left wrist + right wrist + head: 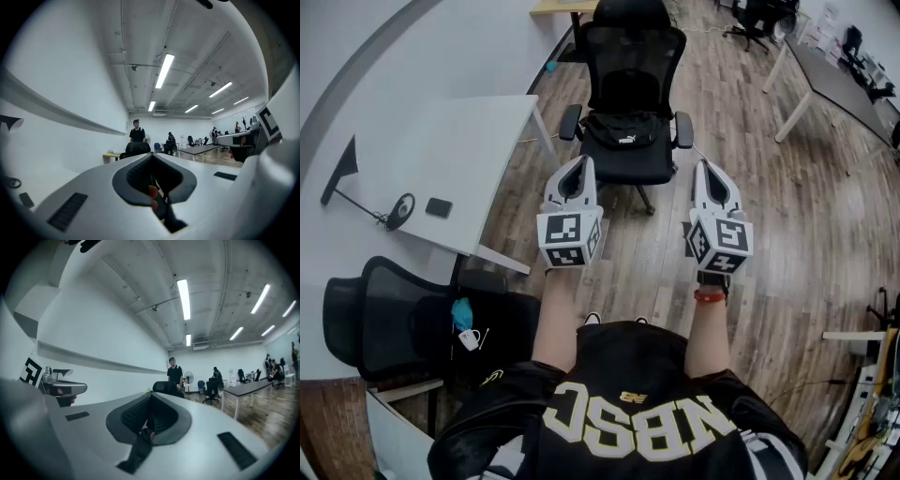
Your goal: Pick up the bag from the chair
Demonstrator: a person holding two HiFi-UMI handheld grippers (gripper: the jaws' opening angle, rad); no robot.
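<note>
At the far left a white desk (441, 141) carries a small dark slab, likely a phone (439, 207), and below it stands a black mesh chair (375, 319). The left hand-held gripper (581, 161) is held out over the wooden floor (750, 187) with its jaws brought together at the tips and nothing between them. Just beyond and between the two tools stands a black office chair (633, 56), and the black bag (625, 134) with a white logo lies on its seat, between the armrests, apart from both tools. The right hand-held gripper (705, 165) is level with the left one, its jaws likewise closed tip to tip and empty. A long dark table (839, 84) stands at the far right.
</note>
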